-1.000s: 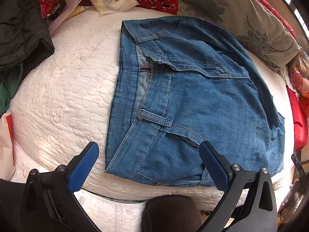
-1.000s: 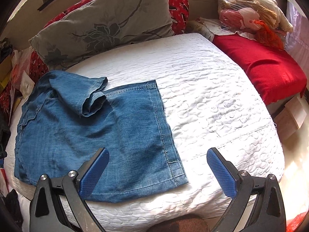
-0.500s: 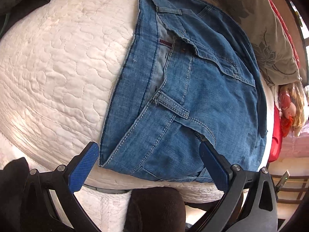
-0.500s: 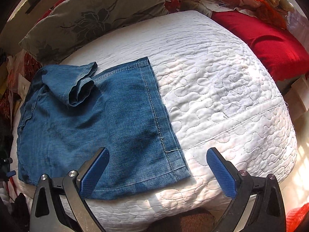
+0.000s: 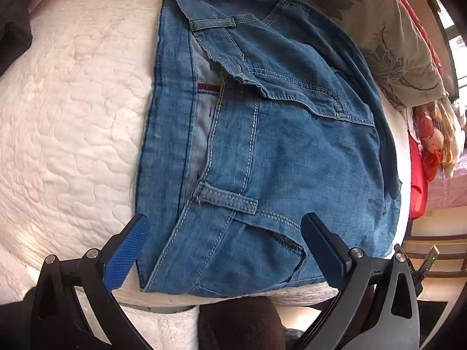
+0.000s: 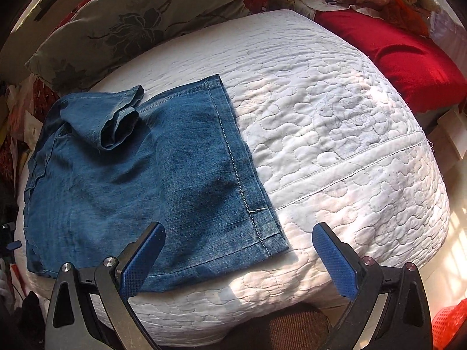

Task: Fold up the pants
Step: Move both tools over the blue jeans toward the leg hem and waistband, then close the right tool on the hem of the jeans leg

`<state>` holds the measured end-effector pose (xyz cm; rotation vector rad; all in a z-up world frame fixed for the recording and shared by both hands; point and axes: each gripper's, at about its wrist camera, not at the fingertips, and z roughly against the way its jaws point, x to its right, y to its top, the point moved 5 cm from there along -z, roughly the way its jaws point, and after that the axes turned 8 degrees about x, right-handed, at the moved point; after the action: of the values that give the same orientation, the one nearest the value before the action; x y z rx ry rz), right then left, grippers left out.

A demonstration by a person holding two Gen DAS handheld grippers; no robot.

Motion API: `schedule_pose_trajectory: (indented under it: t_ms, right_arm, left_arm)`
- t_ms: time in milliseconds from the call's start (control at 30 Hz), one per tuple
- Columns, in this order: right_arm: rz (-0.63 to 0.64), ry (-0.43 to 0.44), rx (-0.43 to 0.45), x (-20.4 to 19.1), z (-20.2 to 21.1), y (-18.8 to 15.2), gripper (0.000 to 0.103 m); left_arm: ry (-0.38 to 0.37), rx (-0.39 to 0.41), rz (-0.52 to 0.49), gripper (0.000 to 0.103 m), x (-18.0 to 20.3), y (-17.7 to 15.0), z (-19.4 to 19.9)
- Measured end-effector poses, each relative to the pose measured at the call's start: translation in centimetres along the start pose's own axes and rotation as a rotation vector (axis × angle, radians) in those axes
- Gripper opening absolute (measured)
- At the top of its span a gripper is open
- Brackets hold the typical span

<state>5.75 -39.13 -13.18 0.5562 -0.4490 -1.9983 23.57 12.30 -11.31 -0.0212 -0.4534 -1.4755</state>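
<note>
The blue denim pants (image 5: 277, 145) lie folded on the white quilted bed (image 5: 73, 116), waistband and belt loops toward the left wrist view. My left gripper (image 5: 224, 248) is open, its fingers straddling the near waistband corner just above the cloth. In the right wrist view the pants (image 6: 131, 180) show the hem end, with one leg cuff (image 6: 119, 122) bunched on top. My right gripper (image 6: 236, 256) is open and empty, over the near hem corner and the bed (image 6: 335, 145).
A grey flowered pillow (image 6: 131, 17) lies along the far side of the bed. A red cushion (image 6: 408, 58) sits at the right with bags behind it. Dark clothing (image 5: 11, 29) lies at the far left. A dark knee (image 5: 239, 323) shows below the bed's near edge.
Both grippers have moved in closer to the pants and lower over the bed's near edge. The pants have not moved. Both grippers stay open.
</note>
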Motion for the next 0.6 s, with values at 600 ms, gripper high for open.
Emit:
schedule_pose_trajectory:
  t_ms: [600]
  right_arm:
    - [-0.035,0.045,-0.04,-0.1,-4.1,3.5,0.077]
  left_arm:
    - [0.003,-0.072,-0.09,0.082,3.2,-0.6,-2.7]
